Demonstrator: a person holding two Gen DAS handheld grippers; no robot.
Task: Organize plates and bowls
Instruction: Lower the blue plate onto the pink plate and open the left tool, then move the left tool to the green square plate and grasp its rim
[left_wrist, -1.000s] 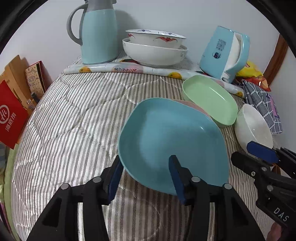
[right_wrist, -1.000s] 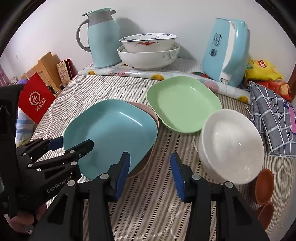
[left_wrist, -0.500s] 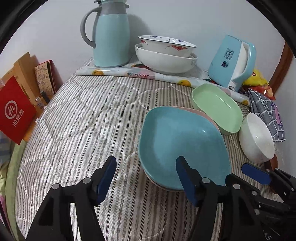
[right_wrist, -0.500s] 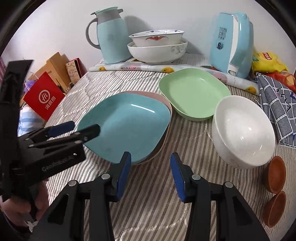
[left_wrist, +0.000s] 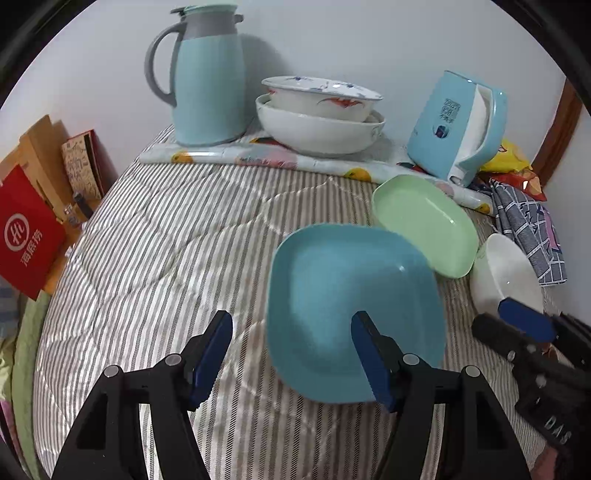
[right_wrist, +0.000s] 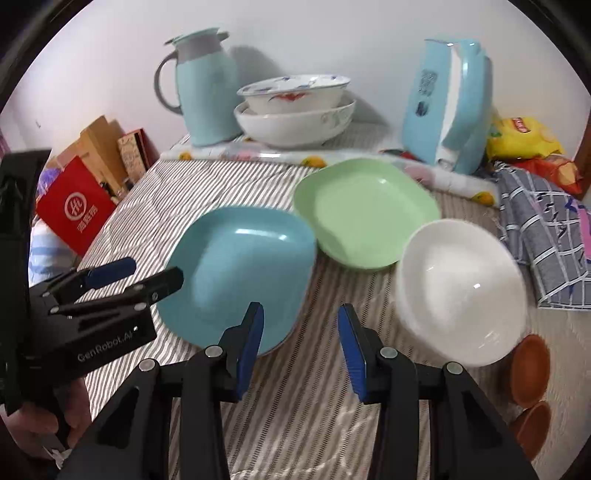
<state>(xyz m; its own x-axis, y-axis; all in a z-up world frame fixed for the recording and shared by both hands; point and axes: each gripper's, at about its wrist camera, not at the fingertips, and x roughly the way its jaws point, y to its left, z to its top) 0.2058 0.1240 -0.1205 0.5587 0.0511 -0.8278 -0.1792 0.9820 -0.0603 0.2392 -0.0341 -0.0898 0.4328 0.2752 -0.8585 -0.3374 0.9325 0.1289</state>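
Two hand-held grippers idle: left hand-held gripper wide, jaws just opened, blue plate freed; right hand-held gripper narrower, empty. Blue plate on striped bed, nested over another. Green plate at 1 o'clock, white bowl at 3. Risk: soft quilt, stack may tilt and slide when green plate added; finger could nudge rim.

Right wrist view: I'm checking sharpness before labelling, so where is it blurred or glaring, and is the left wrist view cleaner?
Right wrist view: white bowl edges smeared, small glints on blue plate. Left wrist view: blue plate soft-edged, fisheye bending throughout.
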